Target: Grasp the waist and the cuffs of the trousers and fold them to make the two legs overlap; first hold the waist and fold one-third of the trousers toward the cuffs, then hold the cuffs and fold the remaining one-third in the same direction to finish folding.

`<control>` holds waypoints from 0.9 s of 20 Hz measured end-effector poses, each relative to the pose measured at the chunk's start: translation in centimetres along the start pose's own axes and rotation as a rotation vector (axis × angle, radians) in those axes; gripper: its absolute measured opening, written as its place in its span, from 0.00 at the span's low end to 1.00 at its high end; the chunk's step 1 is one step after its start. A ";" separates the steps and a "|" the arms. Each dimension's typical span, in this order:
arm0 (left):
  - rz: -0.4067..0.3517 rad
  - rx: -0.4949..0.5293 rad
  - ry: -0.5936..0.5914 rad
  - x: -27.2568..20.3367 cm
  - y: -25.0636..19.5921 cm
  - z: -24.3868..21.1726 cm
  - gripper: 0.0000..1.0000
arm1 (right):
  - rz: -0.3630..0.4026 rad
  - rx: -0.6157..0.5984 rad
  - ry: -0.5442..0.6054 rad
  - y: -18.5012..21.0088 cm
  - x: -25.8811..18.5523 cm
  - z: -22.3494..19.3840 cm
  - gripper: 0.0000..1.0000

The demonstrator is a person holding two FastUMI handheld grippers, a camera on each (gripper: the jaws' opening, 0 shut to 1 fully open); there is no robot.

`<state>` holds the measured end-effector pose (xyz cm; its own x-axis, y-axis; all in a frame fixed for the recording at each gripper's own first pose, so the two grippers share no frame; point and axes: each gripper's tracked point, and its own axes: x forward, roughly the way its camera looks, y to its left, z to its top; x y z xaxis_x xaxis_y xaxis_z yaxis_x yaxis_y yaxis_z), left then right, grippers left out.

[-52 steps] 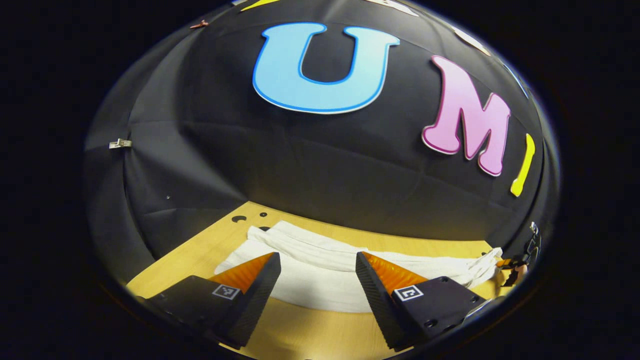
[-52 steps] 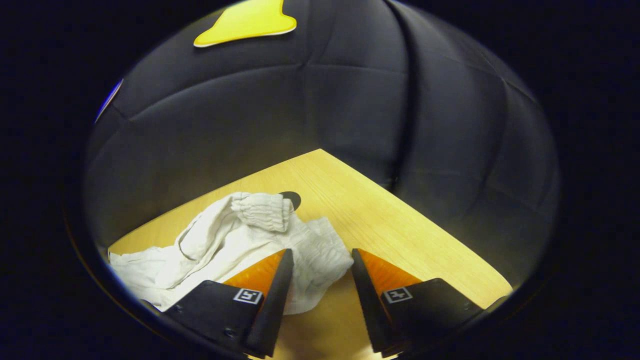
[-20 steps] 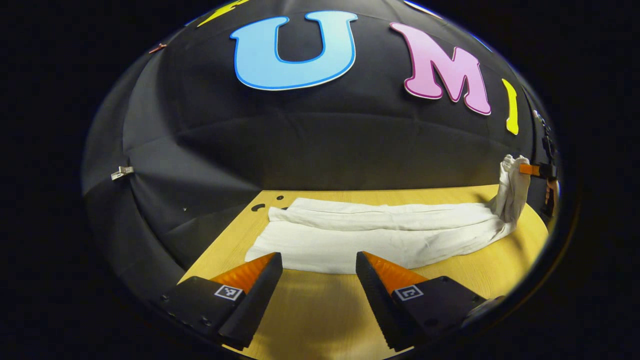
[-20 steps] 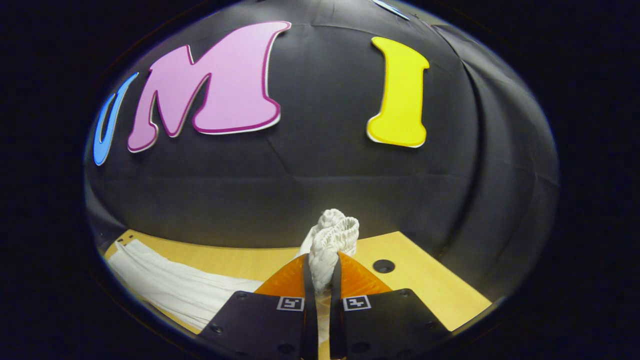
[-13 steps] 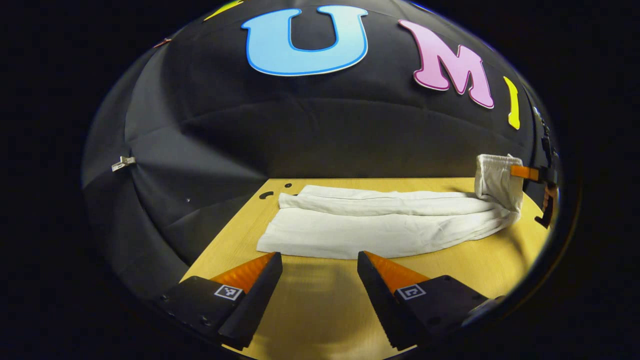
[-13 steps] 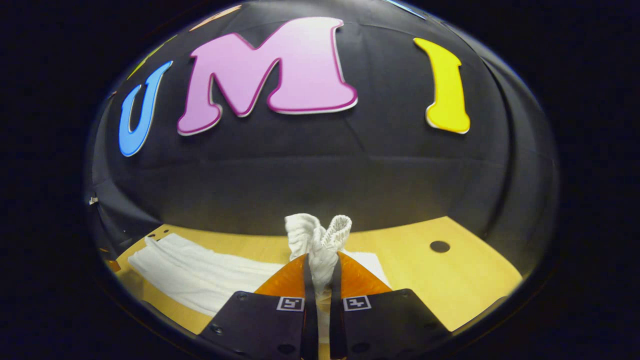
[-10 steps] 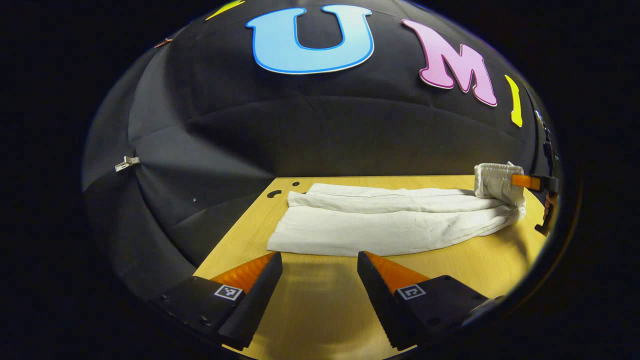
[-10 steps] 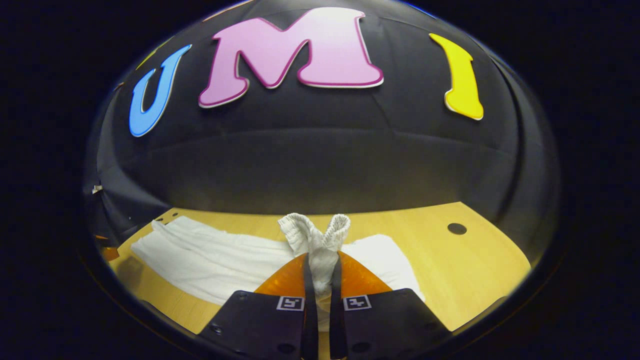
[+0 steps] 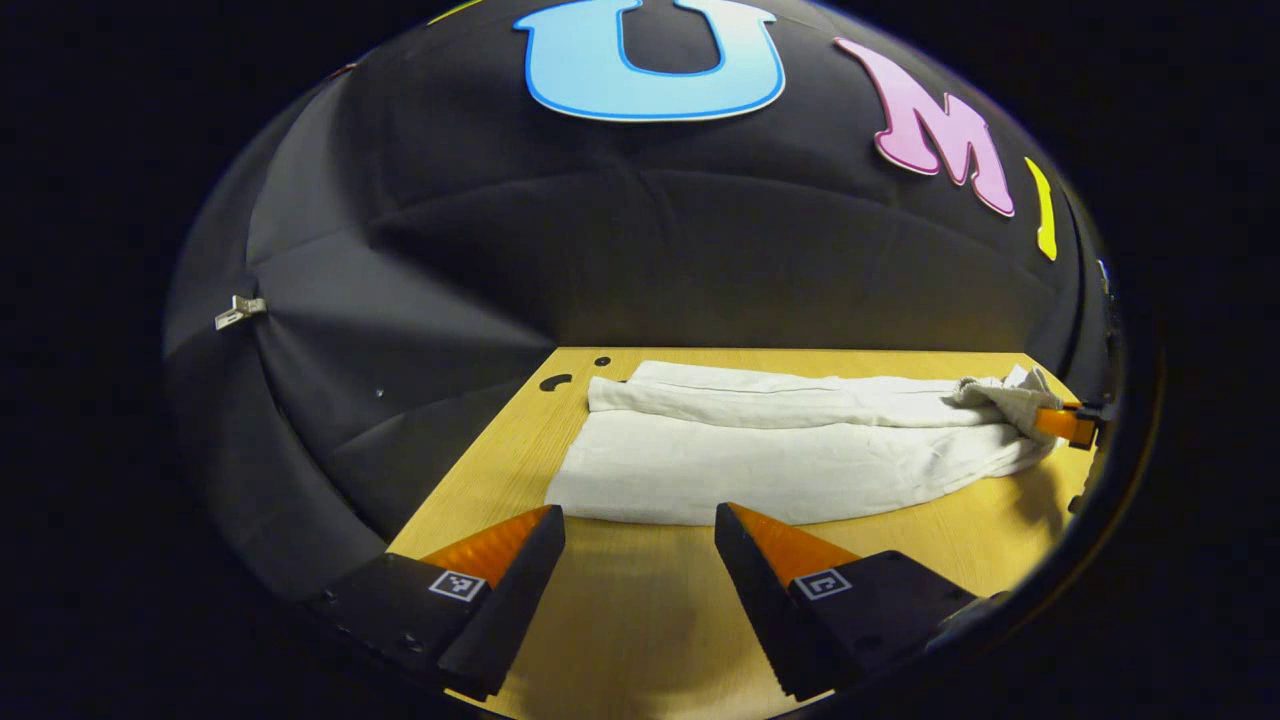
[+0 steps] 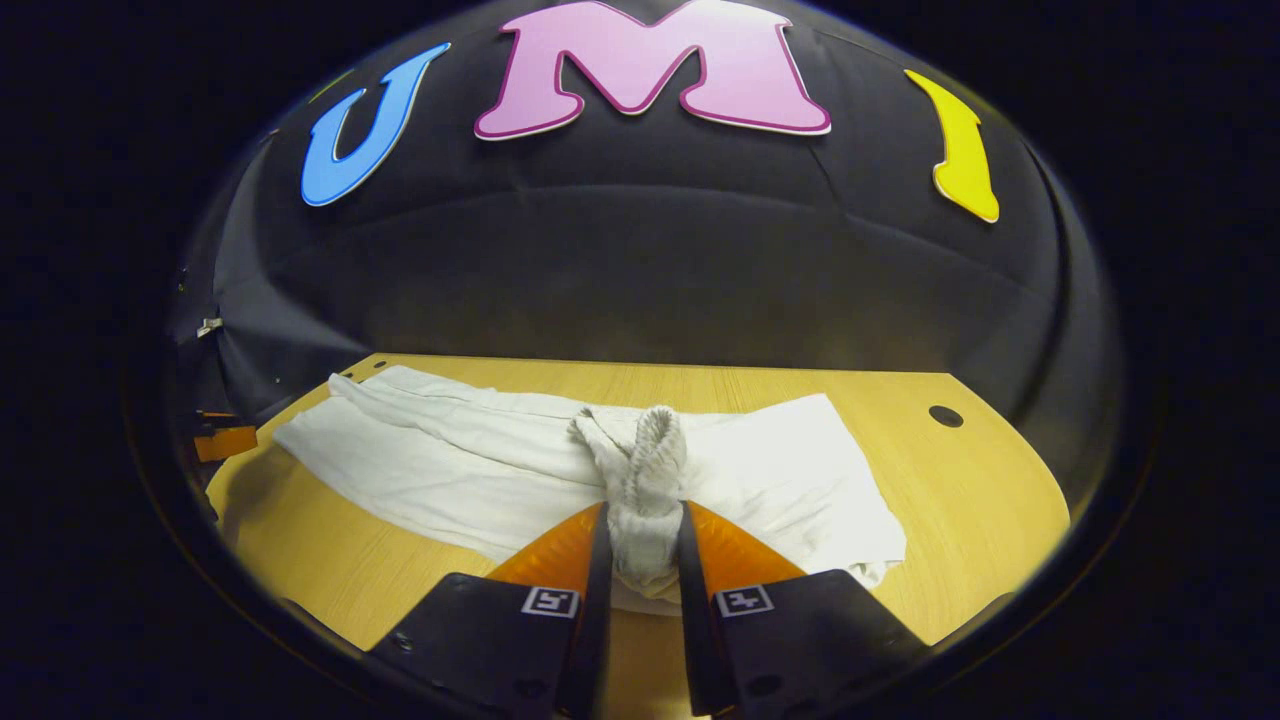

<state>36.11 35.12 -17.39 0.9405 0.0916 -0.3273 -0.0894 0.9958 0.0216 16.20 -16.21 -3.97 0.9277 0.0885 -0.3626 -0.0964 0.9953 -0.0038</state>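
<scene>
White trousers (image 9: 760, 455) lie lengthwise across the wooden table (image 9: 620, 620), one leg folded onto the other. In the left gripper view the cuffs (image 9: 600, 395) are at the left end and the bunched waist (image 9: 1000, 395) at the right. My left gripper (image 9: 638, 512) hovers open in front of the near edge of the cloth, holding nothing. My right gripper (image 10: 644, 515) is shut on the gathered elastic waistband (image 10: 645, 465), held low over the trousers (image 10: 450, 460). That right gripper (image 9: 1065, 425) also appears at the far right of the left gripper view.
The black cloth wall closes the table's far side and left. Small holes mark the tabletop near the cuffs (image 9: 555, 381) and at the right corner (image 10: 943, 414). The left gripper (image 10: 225, 440) peeks in at the left edge of the right gripper view.
My right gripper closed on the waist, lifted it, then lowered it close to the cloth on the table. My left gripper stayed open and drew back from the trousers.
</scene>
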 end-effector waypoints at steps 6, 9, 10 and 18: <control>0.067 -0.091 0.017 4.7 2.5 1.8 0.96 | 0.080 0.010 0.067 2.9 -3.3 -2.2 0.87; 0.094 -0.106 0.054 7.8 4.1 1.9 0.96 | 0.079 0.060 0.143 3.1 -7.2 -4.3 1.00; 0.102 -0.110 0.077 8.4 4.5 1.3 0.96 | 0.080 0.087 0.192 3.3 -9.1 -5.4 0.99; 0.056 -0.047 0.180 11.1 4.2 -0.8 0.98 | 0.061 0.108 0.393 3.8 -24.8 -10.1 0.99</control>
<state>45.95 40.34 -21.68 0.8599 0.1397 -0.4909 -0.1595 0.9872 0.0016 -10.80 -15.05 -4.41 0.7111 0.1470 -0.6876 -0.0894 0.9889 0.1190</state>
